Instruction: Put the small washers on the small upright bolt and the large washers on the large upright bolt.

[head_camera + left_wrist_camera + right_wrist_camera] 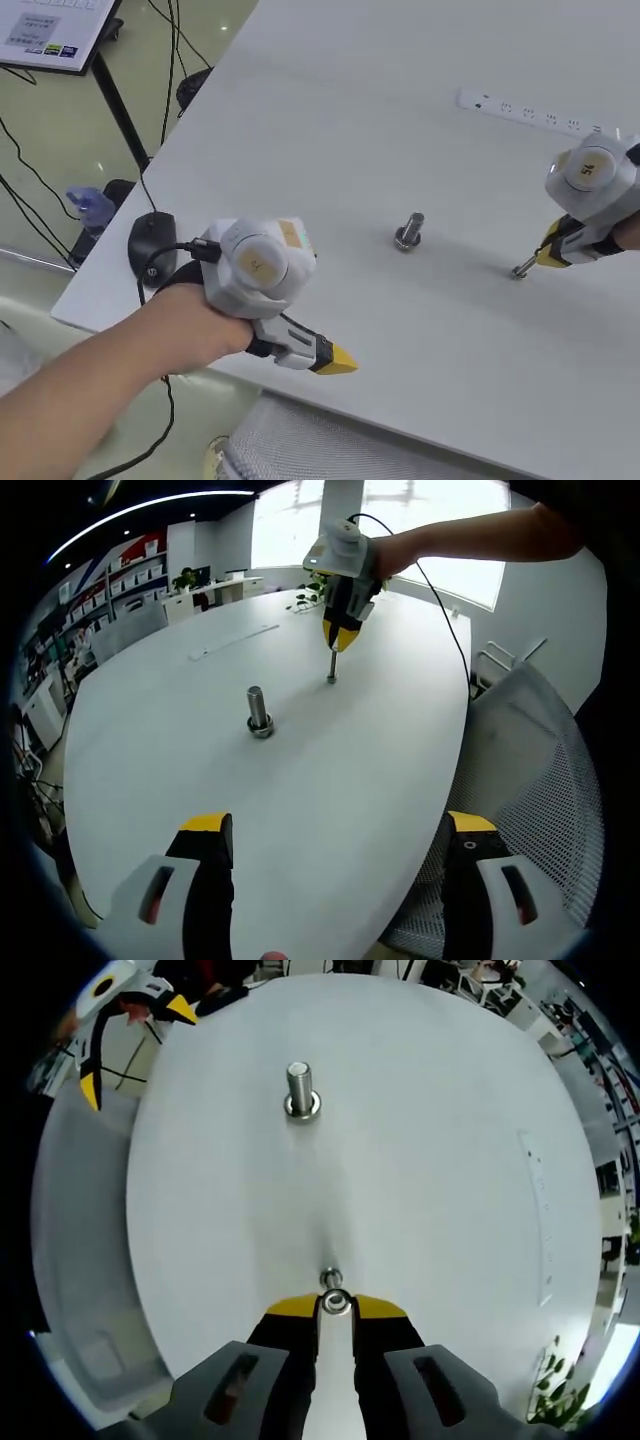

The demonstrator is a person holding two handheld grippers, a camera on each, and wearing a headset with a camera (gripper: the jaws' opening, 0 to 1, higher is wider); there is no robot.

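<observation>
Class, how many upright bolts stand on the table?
2. The large bolt stands near the middle of the table; the small bolt stands just beyond the right gripper tips, which pinch a small washer.

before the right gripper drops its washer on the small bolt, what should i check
1. Grip: small washer clamped in the right gripper tips: ok.
2. Target: small bolt upright: ok.
3. Alignment: washer hole over the bolt's tip: cannot tell.
4. Spacing: large bolt well apart from the small one: ok.
5. Other hand: left gripper open, empty, away from both bolts: ok.
</observation>
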